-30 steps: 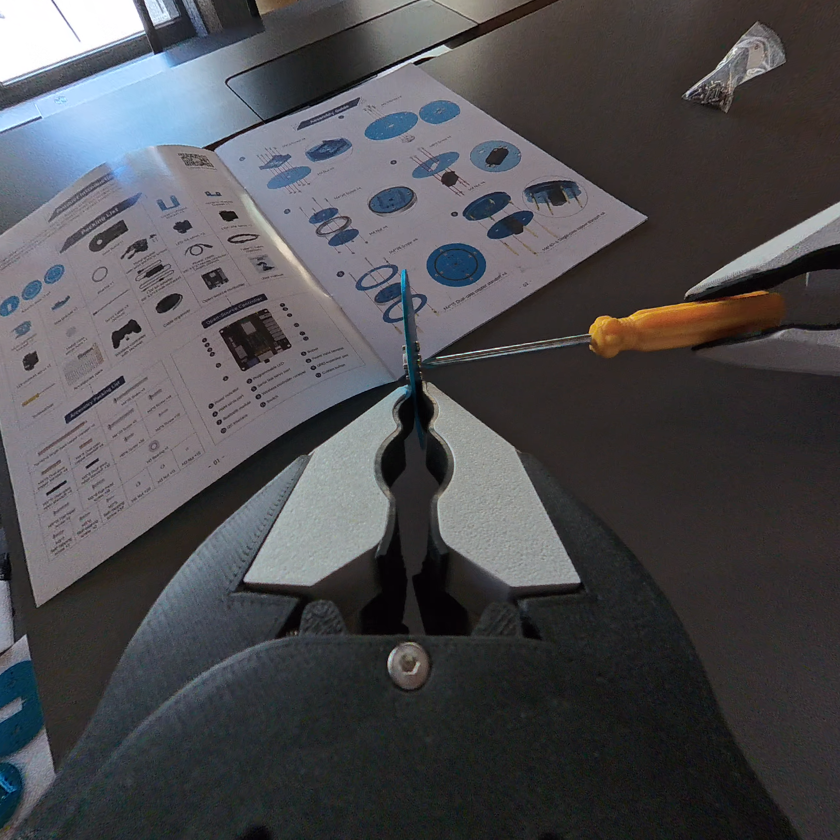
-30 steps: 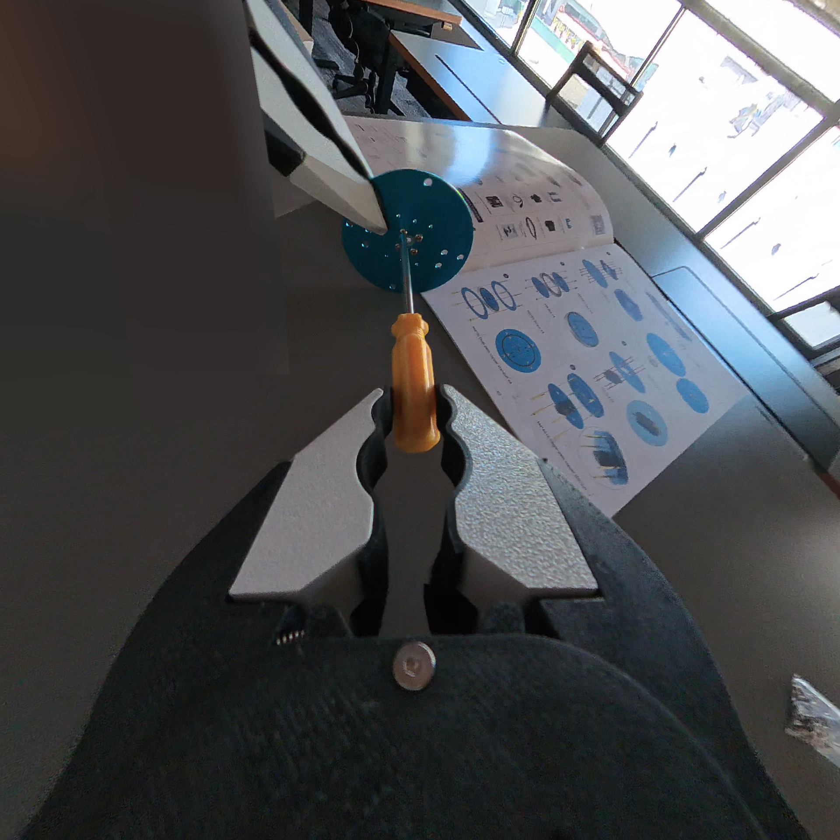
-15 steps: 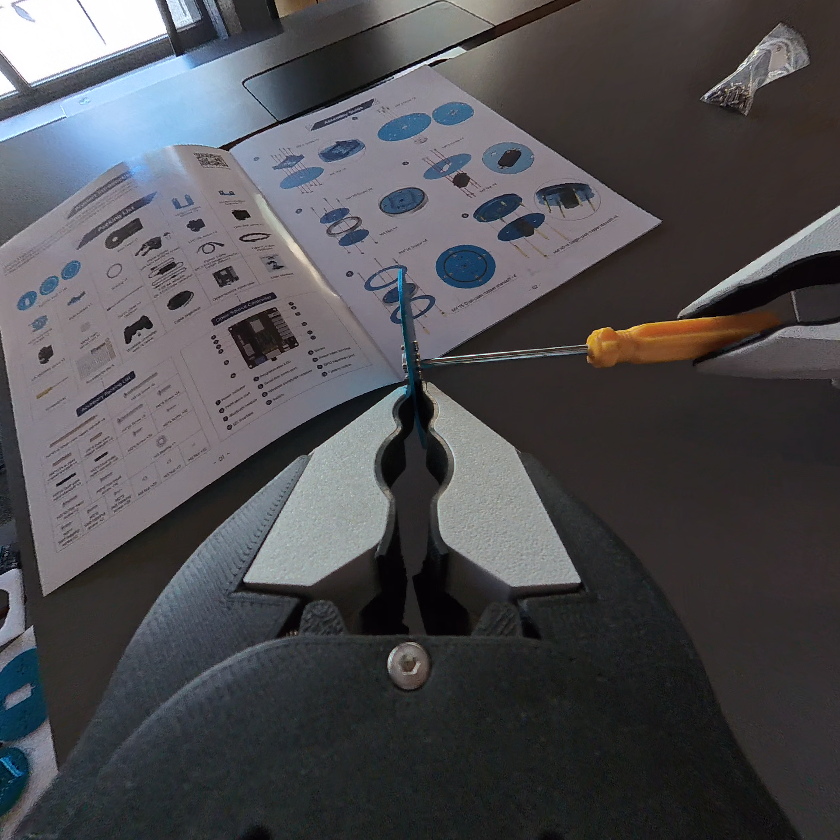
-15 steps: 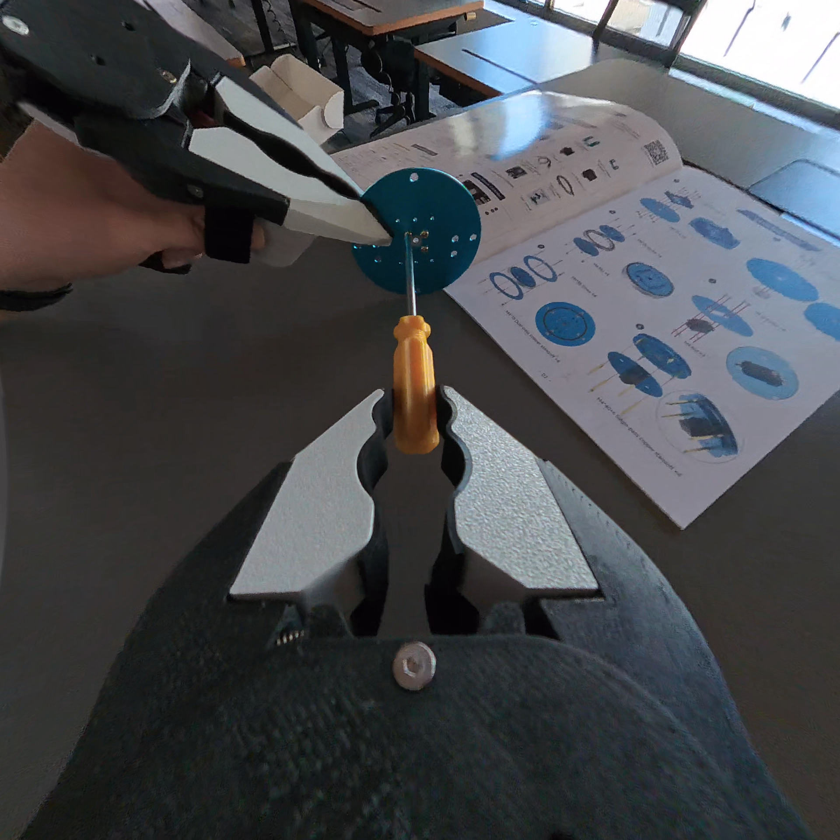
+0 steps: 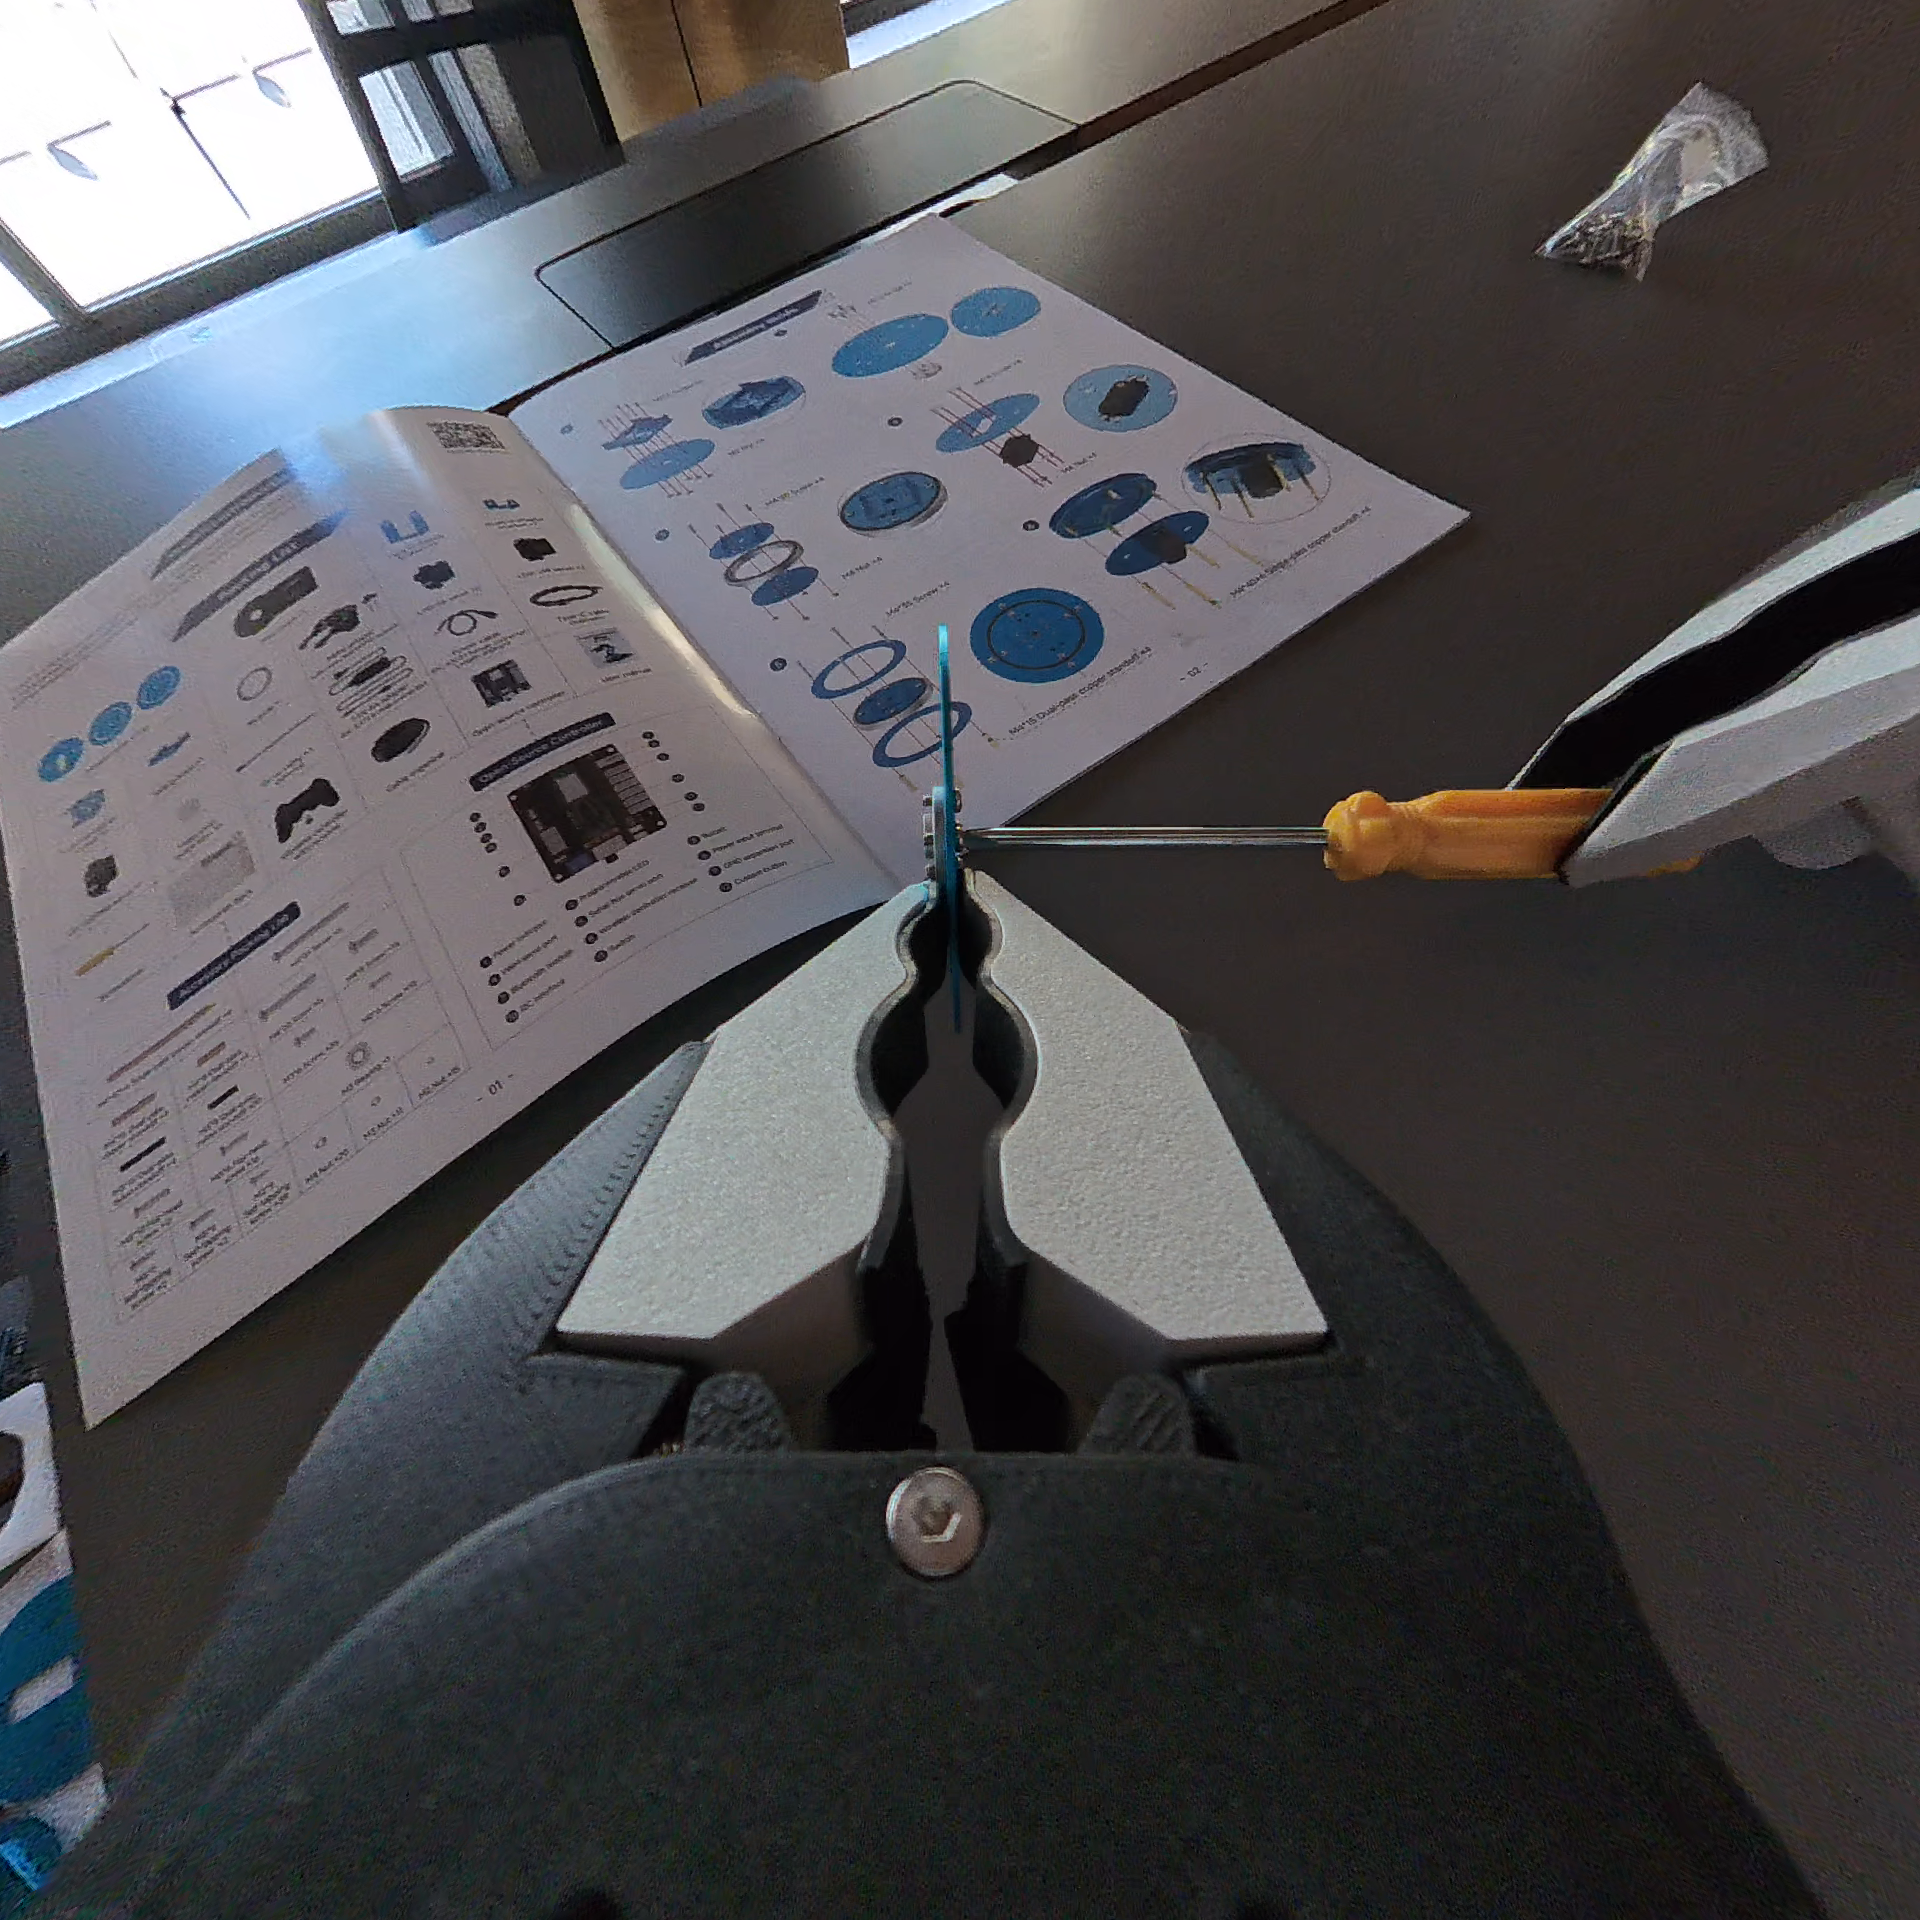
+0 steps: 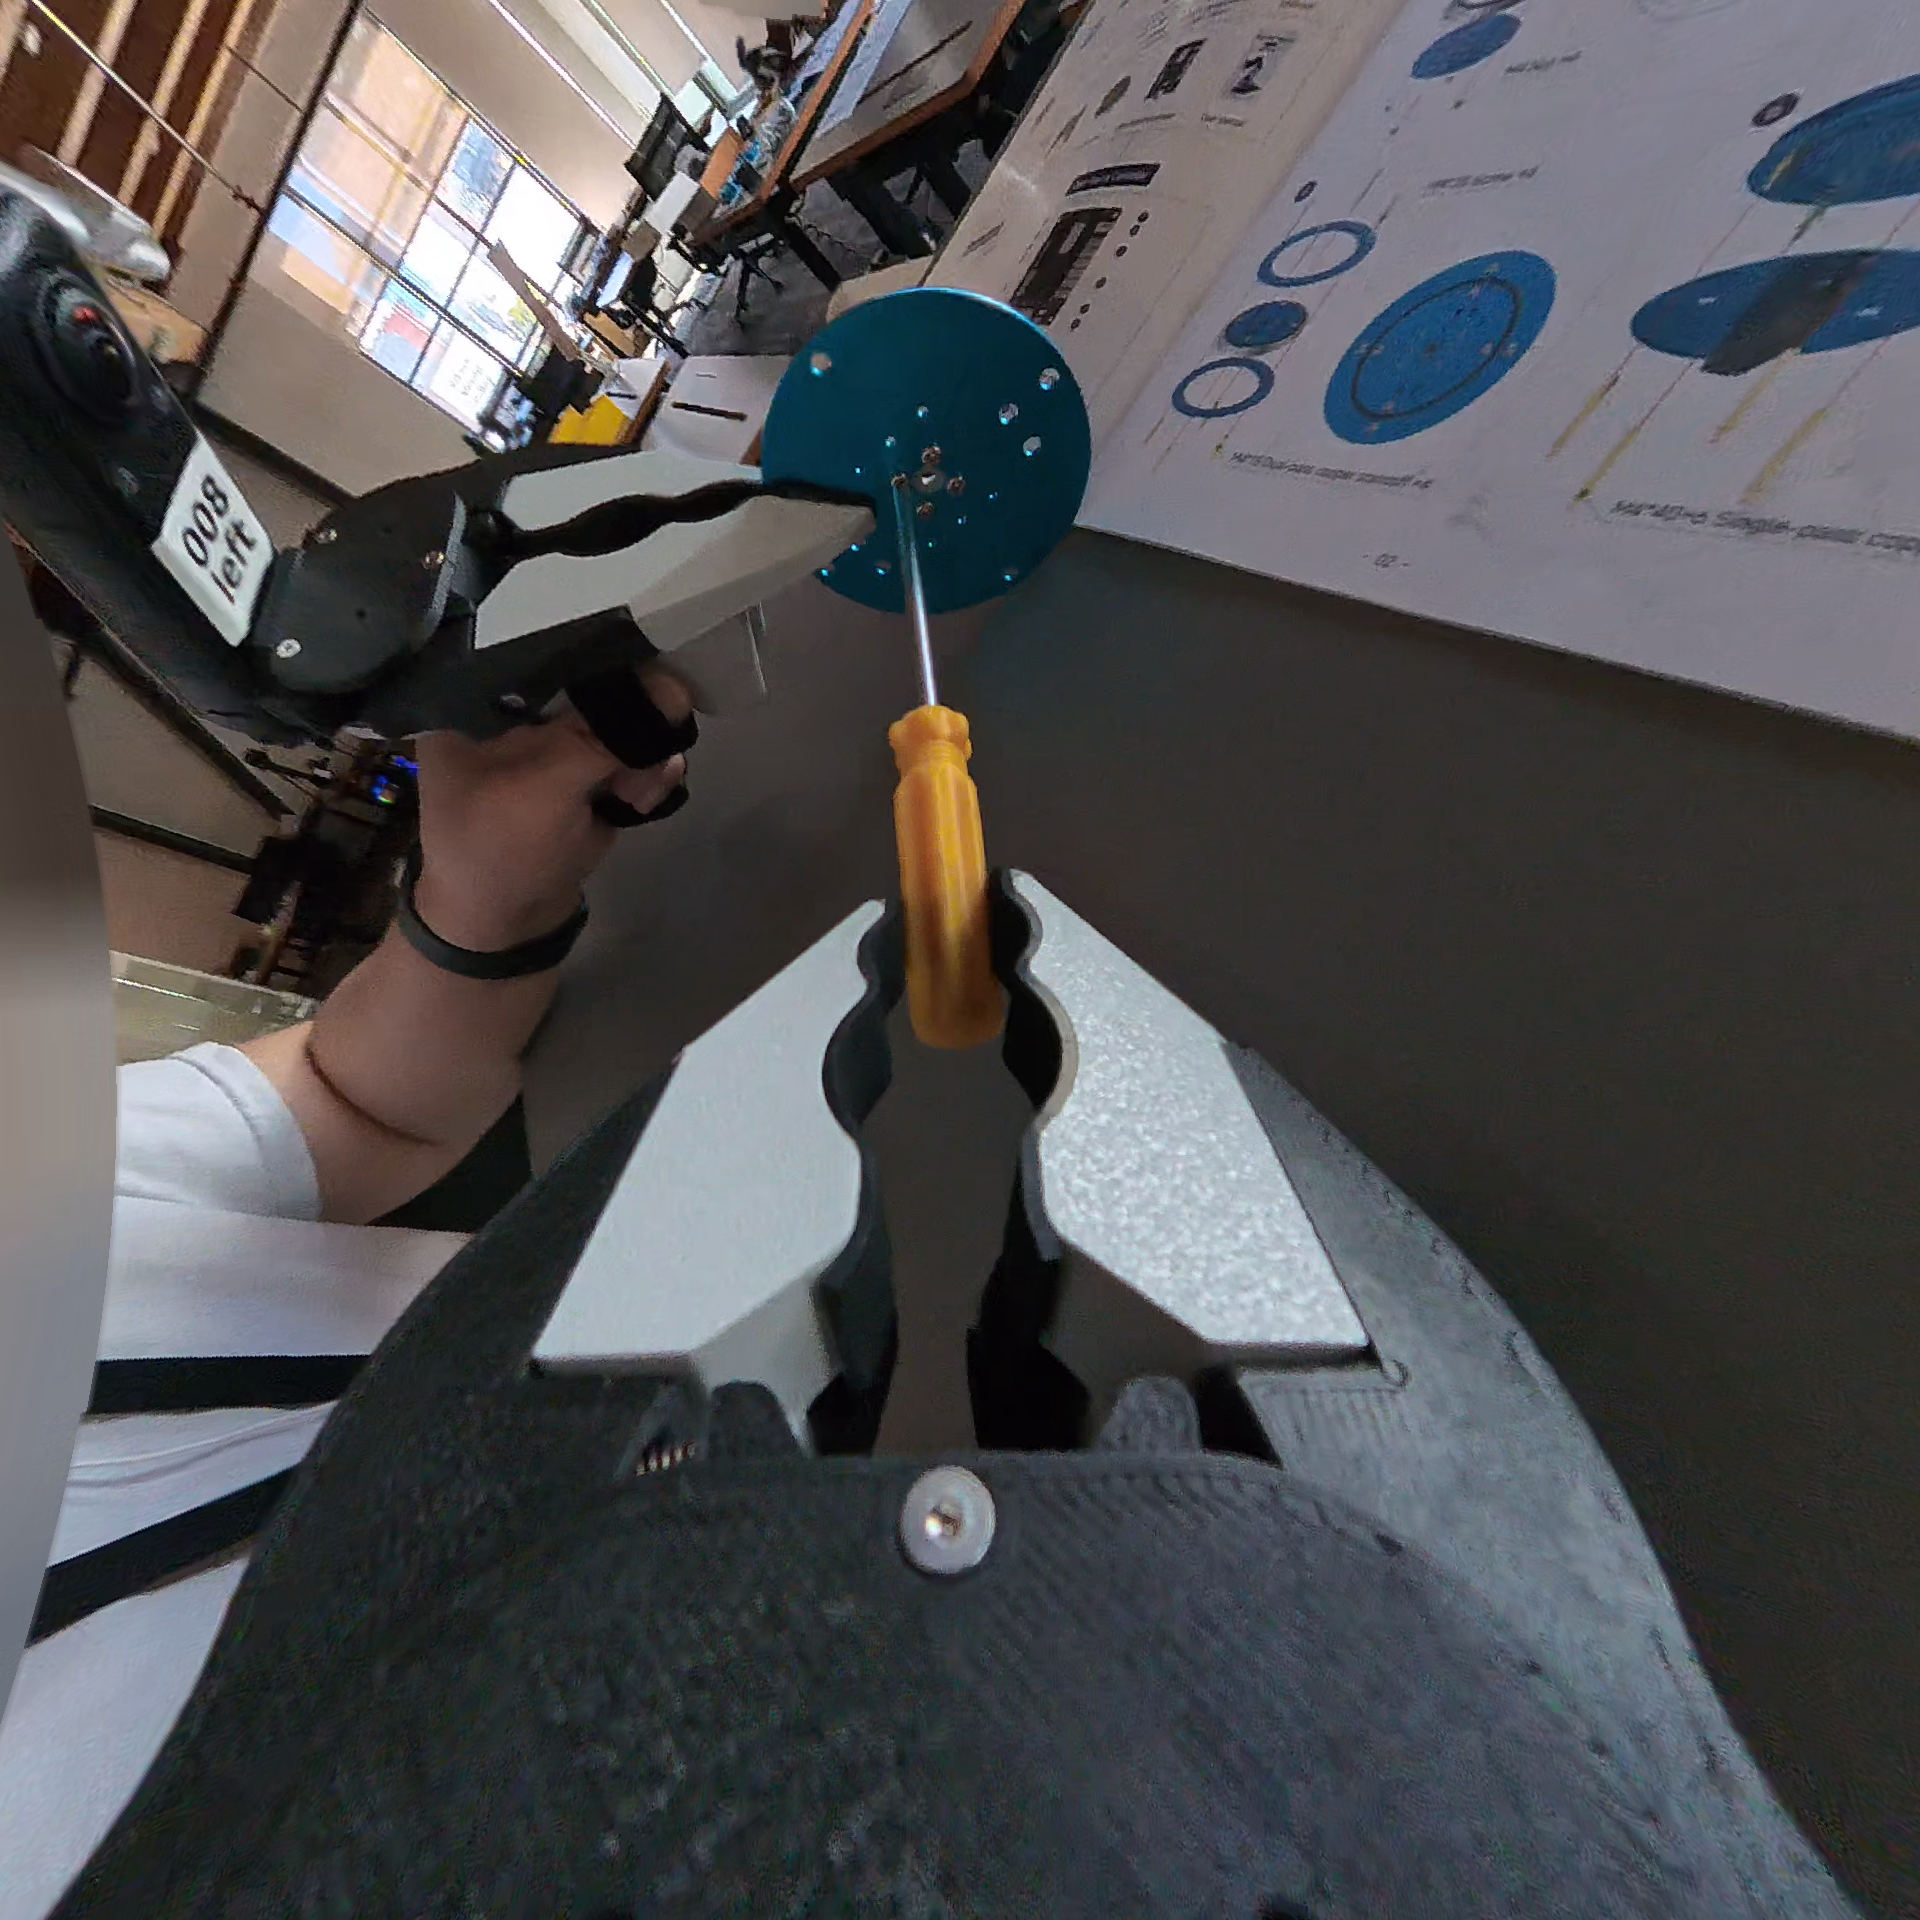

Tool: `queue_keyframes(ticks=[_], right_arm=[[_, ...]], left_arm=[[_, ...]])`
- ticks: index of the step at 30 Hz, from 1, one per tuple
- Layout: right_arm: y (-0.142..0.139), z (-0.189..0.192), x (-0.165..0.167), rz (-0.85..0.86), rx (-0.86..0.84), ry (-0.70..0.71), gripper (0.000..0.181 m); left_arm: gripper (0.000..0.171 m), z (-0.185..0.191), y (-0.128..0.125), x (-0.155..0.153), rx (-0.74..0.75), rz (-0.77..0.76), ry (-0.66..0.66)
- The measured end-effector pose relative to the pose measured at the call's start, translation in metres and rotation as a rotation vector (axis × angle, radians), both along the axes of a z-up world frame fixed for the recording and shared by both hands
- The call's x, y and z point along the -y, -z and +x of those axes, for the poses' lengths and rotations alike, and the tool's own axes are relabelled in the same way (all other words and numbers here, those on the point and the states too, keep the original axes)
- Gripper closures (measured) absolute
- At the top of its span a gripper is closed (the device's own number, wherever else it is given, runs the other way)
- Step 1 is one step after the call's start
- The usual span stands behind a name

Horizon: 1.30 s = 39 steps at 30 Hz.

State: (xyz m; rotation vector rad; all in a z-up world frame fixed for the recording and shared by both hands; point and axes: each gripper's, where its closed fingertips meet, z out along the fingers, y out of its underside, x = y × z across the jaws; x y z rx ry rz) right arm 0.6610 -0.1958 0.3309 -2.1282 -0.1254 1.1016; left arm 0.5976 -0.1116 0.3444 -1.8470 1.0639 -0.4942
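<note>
My left gripper (image 5: 943, 896) is shut on the rim of a thin blue round disc (image 5: 945, 727), held on edge above the dark table (image 5: 1455, 1143). In the right wrist view the disc (image 6: 977, 416) faces me, with several small holes and screws at its centre, and the left gripper (image 6: 847, 509) pinches its left edge. My right gripper (image 6: 943, 914) is shut on the orange handle of a small screwdriver (image 6: 935, 842). Its metal shaft (image 5: 1143, 833) runs to the disc's centre, and the tip sits on a screw there. The right gripper also shows at the right of the left wrist view (image 5: 1600, 831).
An open instruction booklet (image 5: 520, 748) lies on the table behind the disc. A small clear bag of hardware (image 5: 1652, 187) lies at the far right. White foam with blue parts (image 5: 31, 1704) sits at the left edge. A person's hand and forearm (image 6: 488, 862) hold the left gripper. The tips of one gripper are about 11 centimeters away from the tips of the other.
The right gripper has rolled with the screwdriver, so its view has turned strongly. The tip stays at the disc's centre. The left gripper has tilted slightly, still holding the disc.
</note>
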Motion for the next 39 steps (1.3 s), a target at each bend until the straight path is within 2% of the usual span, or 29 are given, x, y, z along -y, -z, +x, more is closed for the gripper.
queue_keyframes(ticks=[8,11,17,22,27,30,35,39], right_arm=[[-0.01,0.003,-0.004,-0.142,-0.312,0.053,0.167],[-0.011,0.004,-0.004,-0.15,-0.338,0.046,0.167],[-0.01,0.001,-0.006,0.052,-0.005,-0.028,0.166],[0.006,-0.004,-0.003,0.159,0.269,-0.077,0.166],[0.018,-0.005,-0.003,0.179,0.427,-0.101,0.164],[0.023,-0.009,-0.007,0.214,0.545,-0.093,0.151],[0.021,-0.01,-0.01,0.315,0.721,-0.052,0.158],[0.02,-0.011,-0.01,0.348,0.774,-0.05,0.163]], left_arm=[[0.171,-0.001,0.0,-0.001,0.012,-0.005,0.01],[0.171,-0.001,0.0,0.0,0.001,0.007,0.009],[0.171,-0.003,0.001,-0.002,0.021,-0.037,-0.009],[0.171,-0.002,0.003,-0.001,0.004,-0.024,-0.008],[0.171,0.002,0.003,0.002,-0.027,0.026,0.01],[0.171,0.006,0.003,0.006,-0.03,0.03,0.028],[0.171,0.005,0.004,0.007,-0.04,0.039,0.033],[0.171,0.005,0.003,0.006,-0.048,0.049,0.04]])
